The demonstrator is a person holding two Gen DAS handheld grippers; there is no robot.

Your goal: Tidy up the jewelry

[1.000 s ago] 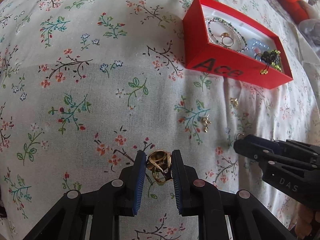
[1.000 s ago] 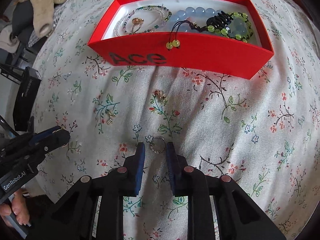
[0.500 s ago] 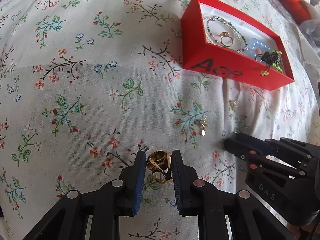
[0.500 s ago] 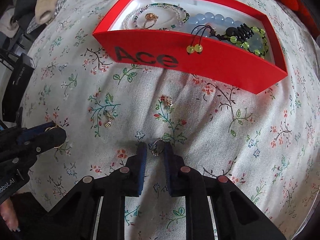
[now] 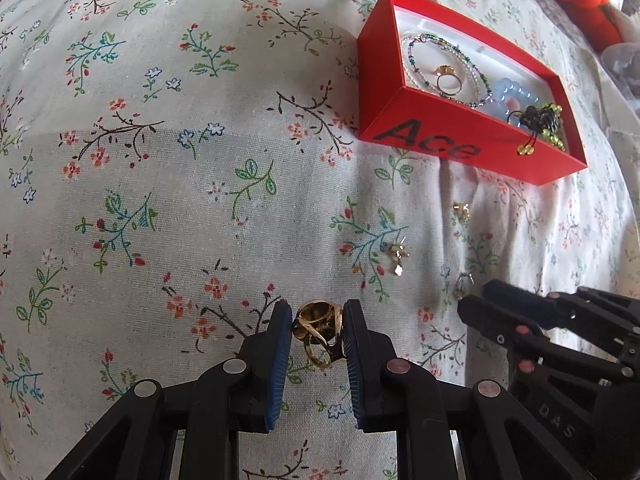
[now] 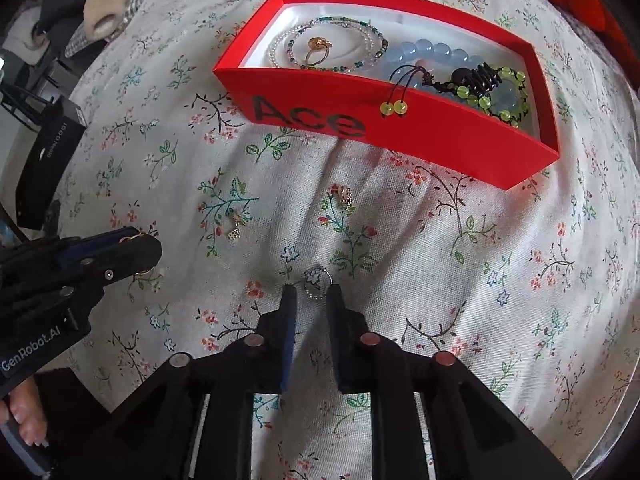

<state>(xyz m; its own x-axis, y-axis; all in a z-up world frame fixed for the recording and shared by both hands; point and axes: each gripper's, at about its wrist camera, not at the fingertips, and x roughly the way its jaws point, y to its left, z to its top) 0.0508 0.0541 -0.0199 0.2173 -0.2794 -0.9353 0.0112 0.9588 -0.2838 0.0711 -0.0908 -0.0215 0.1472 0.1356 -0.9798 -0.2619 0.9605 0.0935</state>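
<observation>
My left gripper point(image 5: 317, 334) is clamped on a cluster of gold rings point(image 5: 319, 332), pinched between its blue pads point(image 5: 281, 354) at the lower centre of the left wrist view. My right gripper point(image 6: 311, 300) has its jaws slightly apart around a small silver ring point(image 6: 317, 283), which sits between the tips against the flowered cloth point(image 6: 460, 280); I cannot tell whether the tips touch it.

Ahead of the right gripper, a small gold earring point(image 6: 345, 196) lies on the cloth at the middle of the frame, and a dangling charm earring point(image 6: 236, 226) lies to its left. Beyond them, across the upper part of the frame, stands the red box point(image 6: 400, 136) marked "Ace". Inside it I see a thin beaded necklace point(image 6: 340, 22) looped around a gold ring point(image 6: 318, 47), pale blue beads point(image 6: 436, 50), and a black cord bracelet with green beads point(image 6: 480, 80) whose two end beads hang over the front wall.

At the left edge sits a black carton point(image 6: 44, 160).
</observation>
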